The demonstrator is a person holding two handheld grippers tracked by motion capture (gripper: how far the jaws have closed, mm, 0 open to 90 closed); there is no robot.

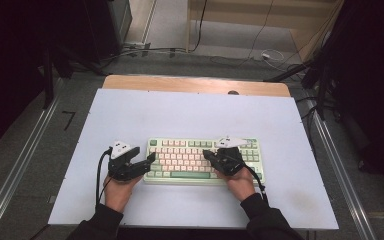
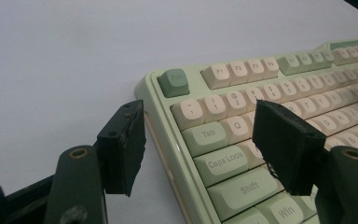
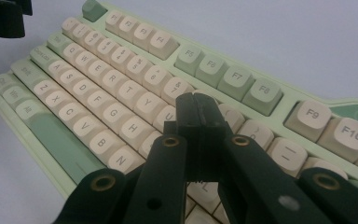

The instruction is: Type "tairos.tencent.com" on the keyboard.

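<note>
Pale green plastic keyboard with cream keycaps [image 1: 203, 161] lies flat on white table sheet [image 1: 130, 115], spanning both tools. Left gripper [image 2: 198, 149], jaws apart, straddles left edge near Caps Lock. Right gripper [image 3: 197, 122], jaws pressed together on nothing, hovers over mid keys. Likely rigid, moderately heavy; keycaps may pop off. Best gripped by case edges.
</note>
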